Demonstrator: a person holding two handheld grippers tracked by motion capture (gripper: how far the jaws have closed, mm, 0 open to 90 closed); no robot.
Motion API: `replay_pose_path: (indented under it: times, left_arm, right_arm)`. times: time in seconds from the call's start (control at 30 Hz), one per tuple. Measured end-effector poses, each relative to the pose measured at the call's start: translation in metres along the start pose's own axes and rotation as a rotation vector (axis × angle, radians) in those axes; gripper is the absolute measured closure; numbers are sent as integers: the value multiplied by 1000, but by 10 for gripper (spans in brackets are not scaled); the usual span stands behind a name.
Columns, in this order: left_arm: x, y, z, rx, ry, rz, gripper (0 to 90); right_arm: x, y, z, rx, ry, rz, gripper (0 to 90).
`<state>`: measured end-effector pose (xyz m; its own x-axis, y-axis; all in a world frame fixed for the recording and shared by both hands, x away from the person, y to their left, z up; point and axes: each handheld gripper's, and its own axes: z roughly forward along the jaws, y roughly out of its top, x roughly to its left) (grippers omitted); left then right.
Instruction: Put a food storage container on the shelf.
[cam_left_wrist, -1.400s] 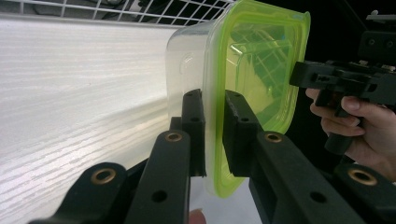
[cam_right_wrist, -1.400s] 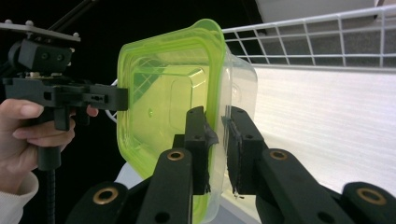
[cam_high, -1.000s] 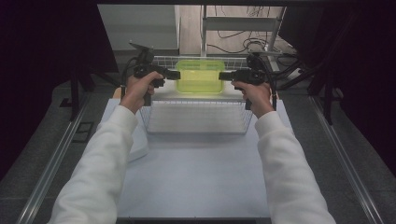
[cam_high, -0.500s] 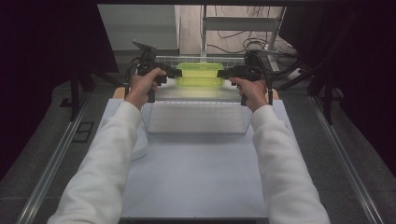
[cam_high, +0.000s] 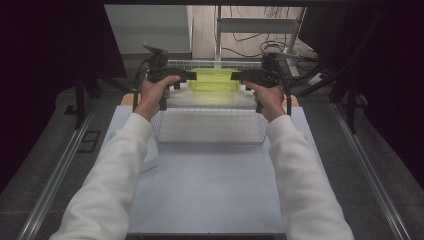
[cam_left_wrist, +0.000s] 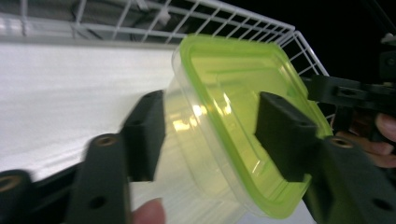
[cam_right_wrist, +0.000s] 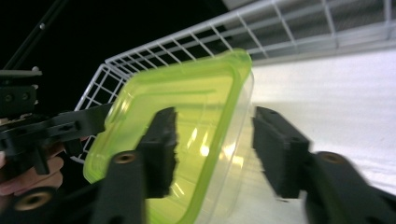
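Note:
A clear plastic container with a lime-green lid (cam_high: 212, 80) hangs over the far side of a white wire basket (cam_high: 210, 141). My left gripper (cam_high: 186, 76) is shut on its left end and my right gripper (cam_high: 240, 76) on its right end. In the left gripper view the container (cam_left_wrist: 233, 116) sits tilted between the two jaws of that gripper (cam_left_wrist: 212, 121), one pad on the lid and one on the clear body. The right gripper view shows the same hold: the container (cam_right_wrist: 191, 102) is clamped in the right gripper (cam_right_wrist: 217, 140).
The wire basket stands at the far middle of a pale table (cam_high: 210, 195), and its floor looks bare. A white object (cam_high: 151, 156) lies by the basket's left front corner. Metal rails (cam_high: 60, 170) run along both table sides. Cables (cam_high: 260, 47) lie beyond the basket.
Both hands have carried the container a little farther from the person, toward the basket's back wall. It now looks flatter and smaller. Both grips are unchanged.

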<state>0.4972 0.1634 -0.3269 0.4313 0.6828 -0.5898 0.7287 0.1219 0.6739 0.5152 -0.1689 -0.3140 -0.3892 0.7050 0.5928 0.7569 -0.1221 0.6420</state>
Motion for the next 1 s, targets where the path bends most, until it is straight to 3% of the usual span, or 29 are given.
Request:
replay_pose_path:
  times: [0.1,0.17,0.23,0.37,0.5,0.7,0.8,1.0]
  left_arm:
    - [-5,-1,-7,-27,-15,21,274]
    - [-10,-2,-13,-37,3,50,245]
    - [-16,-3,-20,-52,8,76,235]
    - [-31,-10,-35,-73,44,152,226]
    - [-43,-25,-50,-83,38,197,222]
    - [-48,-72,-70,-52,40,229,226]
    - [-45,-104,-75,-38,30,228,228]
    - [-36,-162,-78,33,52,258,235]
  right_arm:
    - [5,1,-8,-41,-6,-19,378]
    - [9,0,-14,-62,2,-38,358]
    - [16,-3,-18,-73,4,-67,332]
    - [31,-10,-29,-113,-48,-147,296]
    - [39,-22,-45,-111,-20,-212,288]
    - [42,-57,-71,-79,-3,-357,285]
    - [34,-81,-76,-61,17,-390,285]
    - [17,-128,-88,-45,47,-436,285]
